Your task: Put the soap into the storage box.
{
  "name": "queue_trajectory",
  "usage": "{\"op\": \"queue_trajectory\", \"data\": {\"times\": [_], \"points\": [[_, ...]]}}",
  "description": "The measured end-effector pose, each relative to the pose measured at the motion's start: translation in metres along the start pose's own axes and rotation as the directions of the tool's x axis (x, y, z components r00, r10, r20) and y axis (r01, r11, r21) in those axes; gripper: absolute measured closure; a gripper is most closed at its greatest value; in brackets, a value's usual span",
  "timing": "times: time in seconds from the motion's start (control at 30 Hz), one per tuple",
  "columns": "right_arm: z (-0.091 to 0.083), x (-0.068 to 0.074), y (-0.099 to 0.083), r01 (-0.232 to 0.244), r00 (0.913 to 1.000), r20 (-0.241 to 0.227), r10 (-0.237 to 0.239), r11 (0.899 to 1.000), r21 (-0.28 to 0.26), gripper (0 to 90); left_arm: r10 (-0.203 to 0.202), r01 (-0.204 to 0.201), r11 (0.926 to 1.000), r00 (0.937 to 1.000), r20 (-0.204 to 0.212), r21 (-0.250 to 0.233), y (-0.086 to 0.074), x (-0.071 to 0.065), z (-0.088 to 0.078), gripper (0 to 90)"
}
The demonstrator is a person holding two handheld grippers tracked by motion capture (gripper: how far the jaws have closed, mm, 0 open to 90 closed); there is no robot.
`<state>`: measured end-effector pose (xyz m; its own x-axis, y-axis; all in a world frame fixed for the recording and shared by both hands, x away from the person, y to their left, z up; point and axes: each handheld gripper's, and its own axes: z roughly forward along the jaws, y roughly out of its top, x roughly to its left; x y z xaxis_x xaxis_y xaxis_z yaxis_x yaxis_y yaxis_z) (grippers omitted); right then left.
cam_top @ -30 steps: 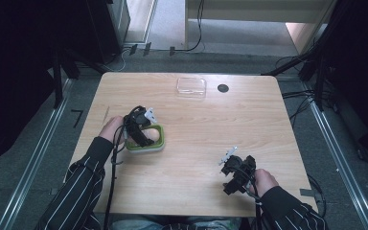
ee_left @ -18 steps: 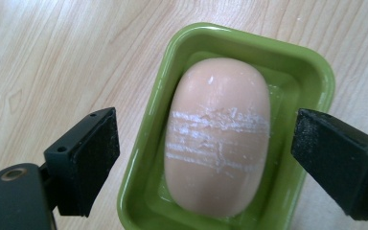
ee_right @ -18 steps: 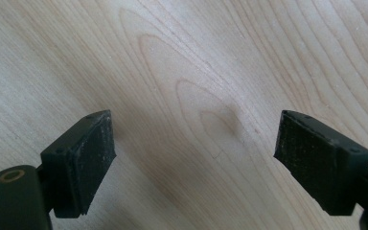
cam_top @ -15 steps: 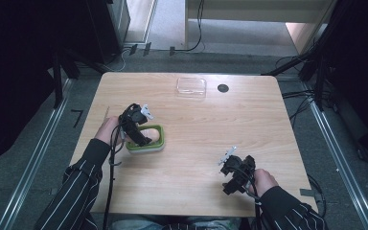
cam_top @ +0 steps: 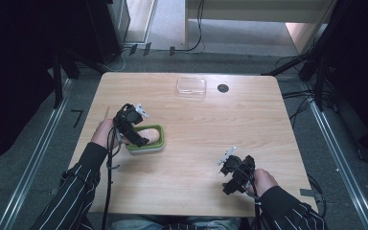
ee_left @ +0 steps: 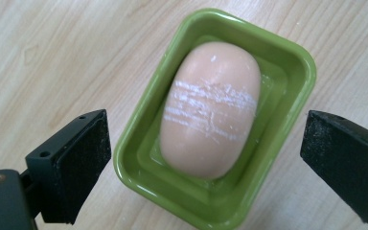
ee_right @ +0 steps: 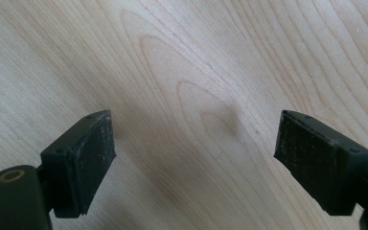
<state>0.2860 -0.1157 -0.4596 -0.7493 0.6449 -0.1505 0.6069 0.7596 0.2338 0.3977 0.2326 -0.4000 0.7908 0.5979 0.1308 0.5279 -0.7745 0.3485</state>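
Observation:
A peach-coloured oval soap bar (ee_left: 210, 108) with white scratch marks lies in a green rectangular dish (ee_left: 297, 76) on the wooden table. In the high view the dish (cam_top: 156, 146) sits at the table's left, with the soap (cam_top: 148, 134) inside it. My left gripper (ee_left: 206, 160) hovers right over the dish, open, one jaw on each side of it and neither touching. In the high view the left gripper (cam_top: 133, 128) overlaps the dish's left part. My right gripper (ee_right: 194, 163) is open above bare wood, and the right gripper (cam_top: 235, 173) is near the table's front right.
A clear plastic lid or tray (cam_top: 191, 87) lies at the table's far edge, with a small dark round spot (cam_top: 223, 88) beside it. Cables trail from both grippers along the striped sleeves. Dark stands and floor cables surround the table.
My left gripper has shifted a little toward the table's front-left over the dish. The right gripper has barely moved.

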Motion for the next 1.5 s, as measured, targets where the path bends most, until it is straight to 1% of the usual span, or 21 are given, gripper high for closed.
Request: {"op": "queue_trajectory", "data": {"times": [0.03, 0.13, 0.2, 0.23, 0.27, 0.3, 0.43, 0.5, 0.6, 0.63, 0.67, 0.7, 0.8, 0.87, 0.97, 1.07, 1.1, 1.2, 1.27, 1.33, 1.5], "points": [[0.000, 0.000, 0.000, 0.000, 1.0000, -0.001, 0.000, 1.000, 0.000, 14.3, -0.002, 0.002, 0.9999, 1.0000, -0.008, 0.011, -0.002, -0.003, -0.002, 3.8], [0.000, 0.000, 0.000, 0.005, 1.0000, 0.000, -0.005, 1.000, -0.003, 14.3, 0.001, -0.001, 0.9999, 0.9999, -0.010, 0.012, -0.004, -0.005, -0.004, 3.1], [0.000, 0.000, 0.000, 0.005, 1.0000, 0.001, -0.005, 1.000, -0.003, 14.3, -0.007, 0.007, 0.9999, 0.9998, -0.021, 0.009, -0.006, -0.008, -0.006, 3.0], [0.000, 0.000, 0.000, 0.005, 1.0000, 0.000, -0.005, 1.000, -0.003, 14.3, -0.017, 0.017, 0.9998, 0.9997, -0.014, 0.006, -0.007, -0.009, -0.007, 3.0], [0.000, 0.000, 0.000, 0.006, 1.0000, 0.001, -0.006, 1.000, -0.003, 14.3, -0.026, 0.026, 0.9996, 0.9995, -0.017, 0.014, -0.007, -0.010, -0.008, 3.0], [0.000, 0.000, 0.000, 0.006, 1.0000, 0.001, -0.006, 1.000, -0.001, 14.3, -0.040, 0.040, 0.9992, 0.9989, -0.022, 0.008, -0.009, -0.012, -0.010, 3.0], [0.000, 0.000, 0.000, 0.006, 1.0000, 0.000, -0.006, 1.000, -0.002, 14.3, -0.056, 0.057, 0.9983, 0.9980, -0.027, 0.011, -0.012, -0.016, -0.012, 2.9], [0.000, 0.000, 0.000, 0.009, 1.0000, -0.001, -0.009, 1.000, -0.003, 14.3, -0.049, 0.050, 0.9985, 0.9984, -0.028, 0.022, -0.014, -0.019, -0.012, 2.0], [0.000, 0.000, 0.000, 0.009, 1.0000, -0.001, -0.009, 1.000, -0.004, 14.3, -0.053, 0.054, 0.9982, 0.9981, -0.033, 0.028, -0.016, -0.022, -0.013, 1.7], [0.000, 0.000, 0.000, 0.009, 1.0000, -0.001, -0.009, 1.000, -0.004, 14.3, -0.062, 0.062, 0.9980, 0.9979, -0.021, 0.013, -0.017, -0.024, -0.014, 1.7], [0.000, 0.000, 0.000, 0.010, 0.9999, -0.001, -0.010, 1.000, -0.003, 14.3, -0.066, 0.066, 0.9978, 0.9978, -0.014, 0.012, -0.019, -0.025, -0.015, 1.7], [0.000, 0.000, 0.000, 0.011, 0.9999, 0.000, -0.011, 1.000, -0.004, 14.3, -0.067, 0.067, 0.9977, 0.9975, -0.024, 0.012, -0.021, -0.028, -0.016, 1.7], [0.000, 0.000, 0.000, 0.007, 1.0000, -0.001, -0.007, 1.000, -0.003, 14.3, -0.068, 0.068, 0.9976, 0.9974, -0.022, 0.013, -0.023, -0.031, -0.016, 1.7], [0.000, 0.000, 0.000, 0.007, 1.0000, -0.001, -0.007, 1.000, -0.003, 14.3, -0.060, 0.061, 0.9979, 0.9978, -0.027, 0.024, -0.025, -0.034, -0.016, 1.7], [0.000, 0.000, 0.000, 0.007, 1.0000, 0.000, -0.007, 1.000, -0.003, 14.3, -0.075, 0.076, 0.9969, 0.9963, -0.043, 0.021, -0.030, -0.036, -0.017, 1.7], [0.000, 0.000, 0.000, 0.007, 1.0000, -0.001, -0.007, 1.000, -0.004, 14.3, -0.077, 0.078, 0.9967, 0.9962, -0.041, 0.023, -0.032, -0.038, -0.017, 1.7], [0.000, 0.000, 0.000, 0.007, 1.0000, -0.001, -0.007, 1.000, -0.004, 14.3, -0.081, 0.082, 0.9962, 0.9954, -0.051, 0.030, -0.035, -0.041, -0.017, 1.7], [0.000, 0.000, 0.000, 0.010, 1.0000, 0.001, -0.010, 1.000, -0.005, 14.3, -0.084, 0.086, 0.9957, 0.9950, -0.055, 0.036, -0.040, -0.044, -0.018, 1.6], [0.000, 0.000, 0.000, 0.009, 1.0000, -0.001, -0.009, 1.000, -0.006, 14.3, -0.087, 0.089, 0.9955, 0.9947, -0.055, 0.032, -0.042, -0.045, -0.018, 1.6], [0.000, 0.000, -0.001, 0.001, 1.0000, 0.000, -0.001, 1.000, -0.002, 14.3, -0.102, 0.103, 0.9944, 0.9925, -0.067, 0.024, -0.048, -0.048, -0.020, 1.6], [0.000, 0.000, -0.001, -0.001, 1.0000, 0.000, 0.001, 1.000, -0.005, 14.3, -0.102, 0.105, 0.9935, 0.9926, -0.066, 0.043, -0.059, -0.053, -0.019, 1.6]]}}
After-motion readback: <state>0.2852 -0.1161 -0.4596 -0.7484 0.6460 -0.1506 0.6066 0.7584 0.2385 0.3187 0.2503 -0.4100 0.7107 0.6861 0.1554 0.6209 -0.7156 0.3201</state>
